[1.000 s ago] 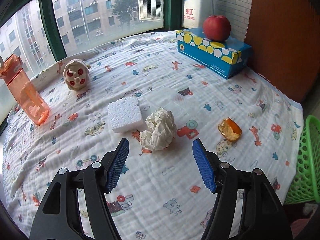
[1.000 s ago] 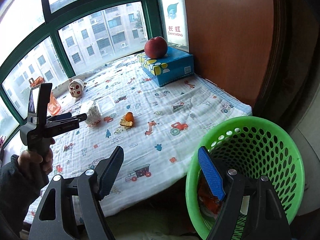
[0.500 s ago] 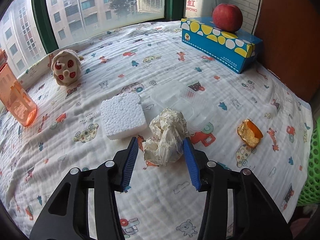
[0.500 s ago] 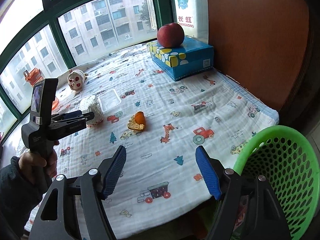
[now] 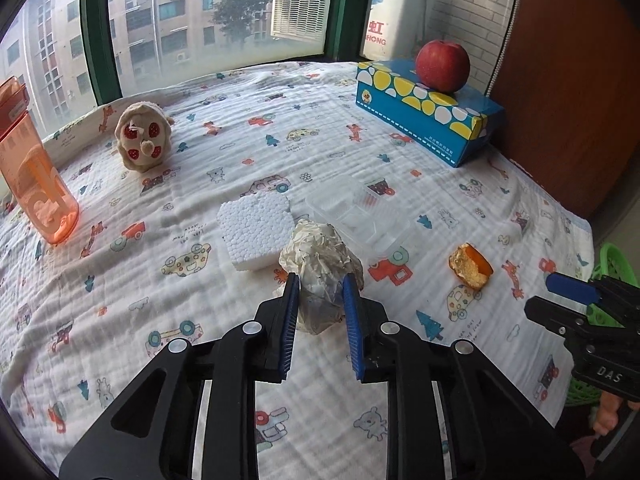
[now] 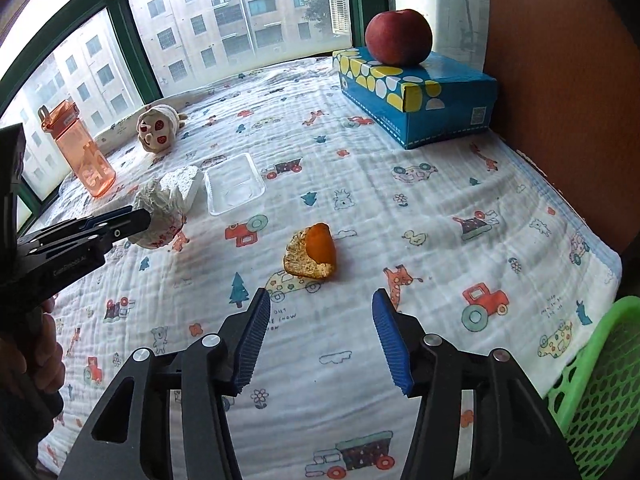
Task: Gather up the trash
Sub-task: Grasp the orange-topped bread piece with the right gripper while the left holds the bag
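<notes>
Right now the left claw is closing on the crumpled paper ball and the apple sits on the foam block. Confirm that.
Not quite. The apple sits on the blue tissue box, not the foam block, as the left wrist view shows. The left claw is indeed closing around the crumpled paper ball.

Left wrist view sits low and close over the printed bedspread point(image 5: 208, 184), looking down and forward past its own tool point(image 5: 318, 296) toward the window. Right wrist view looks the same way from nearer the bed's edge, steeply down. Both catch the tissue box point(image 5: 424, 120), the apple point(image 6: 399, 37) and the orange bottle point(image 6: 84, 152).
</notes>
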